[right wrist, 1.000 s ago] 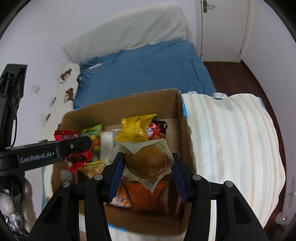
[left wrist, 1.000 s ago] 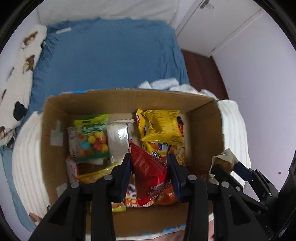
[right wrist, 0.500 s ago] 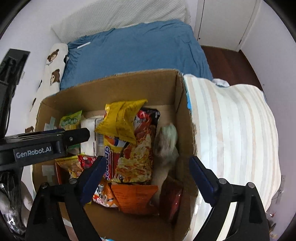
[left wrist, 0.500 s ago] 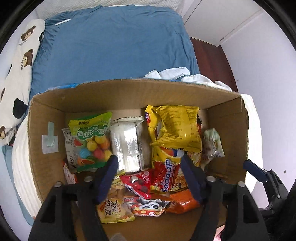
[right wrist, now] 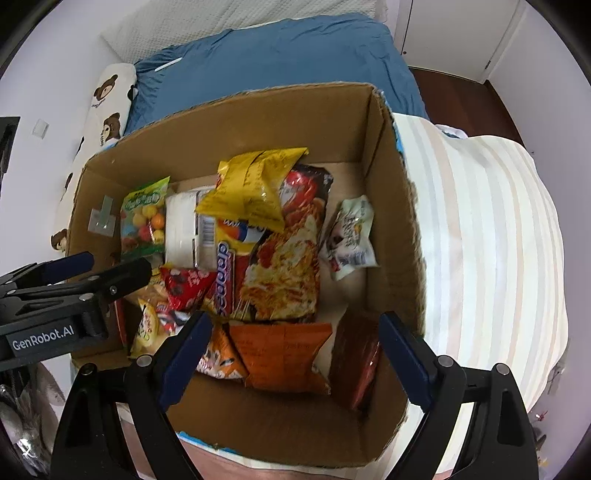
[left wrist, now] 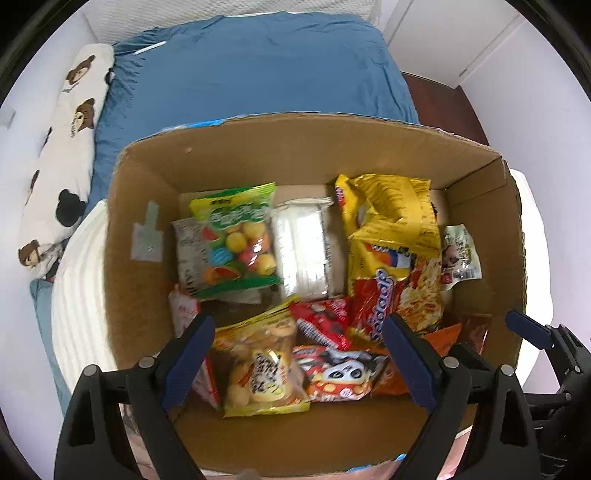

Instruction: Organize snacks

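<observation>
An open cardboard box (left wrist: 310,147) (right wrist: 391,206) on the bed holds several snack packs. In it lie a green candy bag (left wrist: 236,240) (right wrist: 144,218), a yellow chip bag (left wrist: 391,214) (right wrist: 251,192), a red packet (left wrist: 325,321) (right wrist: 184,288), an orange bag (right wrist: 280,354) and a pale bun pack (left wrist: 460,254) (right wrist: 349,240) at the right wall. My left gripper (left wrist: 299,358) is open and empty above the box's near side. My right gripper (right wrist: 291,358) is open and empty above the near right part. The left gripper also shows in the right wrist view (right wrist: 74,280).
The box sits between a white ribbed cushion (left wrist: 77,295) and a striped white blanket (right wrist: 487,236). A blue sheet (left wrist: 258,70) covers the bed beyond. A bear-print pillow (left wrist: 62,155) lies at the left. Dark floor and a white door (right wrist: 454,33) are at the far right.
Both grippers opened. The left let go of the red packet and the right let go of the bun pack; both now lie in the box. Both grippers have drawn back.
</observation>
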{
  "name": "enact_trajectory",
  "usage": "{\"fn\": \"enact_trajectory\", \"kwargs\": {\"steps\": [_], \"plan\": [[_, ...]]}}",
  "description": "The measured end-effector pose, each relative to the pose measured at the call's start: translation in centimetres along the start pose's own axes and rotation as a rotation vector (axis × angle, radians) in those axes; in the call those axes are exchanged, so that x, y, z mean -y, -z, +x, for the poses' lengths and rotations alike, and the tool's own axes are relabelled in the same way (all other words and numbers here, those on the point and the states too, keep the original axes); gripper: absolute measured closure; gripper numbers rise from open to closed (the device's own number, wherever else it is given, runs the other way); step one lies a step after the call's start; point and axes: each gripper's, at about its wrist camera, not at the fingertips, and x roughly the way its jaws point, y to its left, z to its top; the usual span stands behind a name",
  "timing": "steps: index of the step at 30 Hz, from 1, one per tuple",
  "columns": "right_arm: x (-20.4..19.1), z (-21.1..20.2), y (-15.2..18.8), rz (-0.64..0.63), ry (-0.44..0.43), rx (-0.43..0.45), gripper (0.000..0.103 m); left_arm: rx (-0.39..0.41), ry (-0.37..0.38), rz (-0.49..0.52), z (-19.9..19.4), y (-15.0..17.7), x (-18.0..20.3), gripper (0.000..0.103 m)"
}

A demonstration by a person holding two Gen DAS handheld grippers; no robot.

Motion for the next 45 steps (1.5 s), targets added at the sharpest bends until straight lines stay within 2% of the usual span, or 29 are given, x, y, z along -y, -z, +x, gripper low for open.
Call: {"fn": "enact_trajectory", "kwargs": {"steps": [7, 14, 19, 32, 40, 45], "plan": [[0.2, -2.0, 1.8, 0.01, -0.036, 0.04, 0.01, 0.113, -0.029, -0.017, -3.5, 2.8, -1.3, 0.01], [-0.1, -5.6, 5.4, -0.014, -0.021, 0.158, 0.01, 0.283, -0.078, -0.003, -8.4, 7.6, -1.6, 0.01], [-0.5, -8.1, 8.4, -0.033, -0.023, 0.233, 0.01, 0.341, -0.075, -0.006, -10.4, 11.3, -1.5, 0.01], [-1.4, -16.8, 18.9, -0.081, -0.007, 0.464, 0.01, 0.558, -0.109, -0.019, -16.7, 22.7, -0.2, 0.01], [-2.2, -21.7, 26.3, -0.097, -0.025, 0.583, 0.01, 0.643, -0.126, -0.015, -19.5, 29.0, 0.9, 0.01], [-2.4, -24.2, 29.9, -0.105, -0.024, 0.645, 0.01, 0.666, -0.133, -0.024, -20.5, 31.9, 1.1, 0.01]]}}
